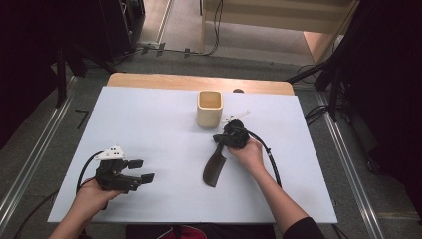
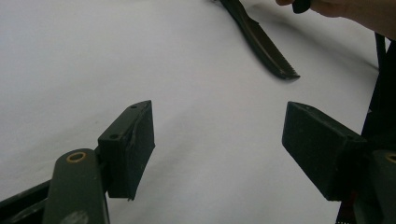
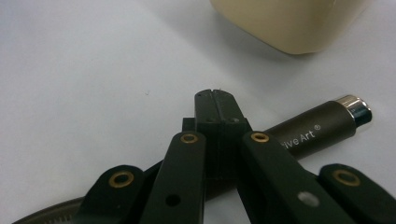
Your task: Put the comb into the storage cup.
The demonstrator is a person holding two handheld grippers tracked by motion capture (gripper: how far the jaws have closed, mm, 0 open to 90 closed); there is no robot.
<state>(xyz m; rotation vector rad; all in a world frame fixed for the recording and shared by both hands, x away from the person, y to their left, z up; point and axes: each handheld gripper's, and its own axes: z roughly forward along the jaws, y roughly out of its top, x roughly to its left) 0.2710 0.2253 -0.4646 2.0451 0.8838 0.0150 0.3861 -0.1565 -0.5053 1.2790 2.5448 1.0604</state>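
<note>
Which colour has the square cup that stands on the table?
The cup is cream, a pale beige, seen best in the high view.

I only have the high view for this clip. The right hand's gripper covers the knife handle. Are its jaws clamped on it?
Observer: No. In the right gripper view the right gripper has its pads pressed together with nothing between them; the knife handle passes beneath them.
Operator: Any marking on that handle?
Observer: White lettering ending in "ive Art", and a shiny metal cap on its end.
Operator: What kind of edge does the blade have?
Observer: The left gripper view shows a serrated blade, lying beyond the open left gripper.
</note>
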